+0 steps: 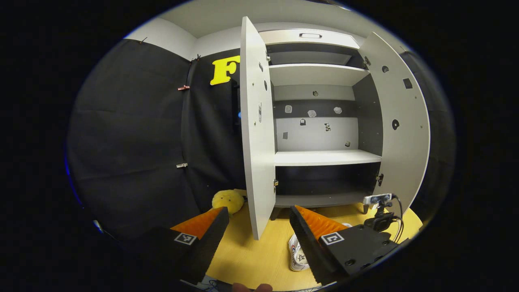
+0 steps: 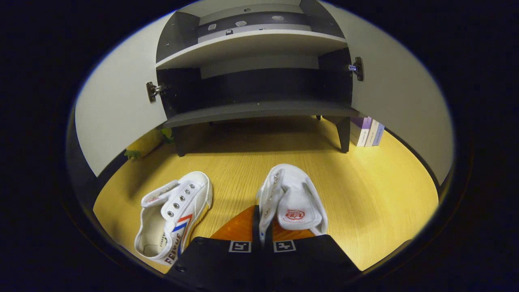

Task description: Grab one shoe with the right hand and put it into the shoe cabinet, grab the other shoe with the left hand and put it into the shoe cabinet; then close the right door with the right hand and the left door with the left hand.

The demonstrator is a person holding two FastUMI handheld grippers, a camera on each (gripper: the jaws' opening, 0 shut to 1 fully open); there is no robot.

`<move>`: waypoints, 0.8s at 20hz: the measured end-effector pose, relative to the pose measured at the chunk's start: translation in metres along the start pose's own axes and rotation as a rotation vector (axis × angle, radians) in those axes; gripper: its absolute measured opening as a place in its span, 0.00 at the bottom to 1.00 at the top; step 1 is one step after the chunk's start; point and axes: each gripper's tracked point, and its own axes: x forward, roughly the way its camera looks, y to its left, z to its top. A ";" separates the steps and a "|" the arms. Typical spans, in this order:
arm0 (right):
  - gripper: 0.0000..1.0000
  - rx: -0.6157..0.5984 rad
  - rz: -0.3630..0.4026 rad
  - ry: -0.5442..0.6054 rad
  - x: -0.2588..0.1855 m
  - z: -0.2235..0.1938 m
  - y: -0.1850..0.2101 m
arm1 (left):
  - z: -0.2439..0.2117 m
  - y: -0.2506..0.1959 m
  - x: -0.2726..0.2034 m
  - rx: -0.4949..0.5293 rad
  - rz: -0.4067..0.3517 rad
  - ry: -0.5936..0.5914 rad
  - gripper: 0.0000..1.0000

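Jaws of right gripper [image 2: 262,225] pinched on the side wall of one white shoe [image 2: 292,199], low over yellow wood floor [image 2: 365,178]. Second shoe [image 2: 174,217] lying to its left. Shoe cabinet [image 1: 320,121] ahead, both doors wide. Left gripper [image 1: 259,221] raised, level, jaws spread, nothing between.

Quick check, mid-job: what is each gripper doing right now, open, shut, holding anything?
Left gripper: open, holding nothing, facing the open shoe cabinet.
Right gripper: shut on the side wall of the right-hand shoe.
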 end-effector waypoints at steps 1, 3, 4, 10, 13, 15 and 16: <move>0.05 0.001 0.014 -0.012 -0.009 0.011 0.001 | 0.003 -0.001 0.000 -0.002 -0.002 -0.002 0.95; 0.05 0.001 0.042 -0.030 -0.029 0.032 0.003 | 0.007 -0.003 -0.001 -0.011 -0.010 -0.005 0.95; 0.05 0.005 0.052 -0.038 -0.038 0.045 0.003 | 0.008 -0.004 -0.002 -0.015 -0.014 -0.007 0.95; 0.05 0.007 0.077 -0.109 -0.098 0.153 0.010 | 0.019 -0.014 -0.007 0.001 -0.054 -0.021 0.95; 0.05 0.025 0.088 -0.138 -0.122 0.208 0.016 | 0.023 -0.023 -0.009 -0.020 -0.080 -0.023 0.95; 0.05 0.028 0.098 -0.154 -0.128 0.244 0.020 | 0.024 -0.027 -0.011 -0.031 -0.092 -0.023 0.95; 0.05 0.023 0.100 -0.181 -0.129 0.263 0.022 | 0.024 -0.029 -0.011 -0.029 -0.097 -0.023 0.95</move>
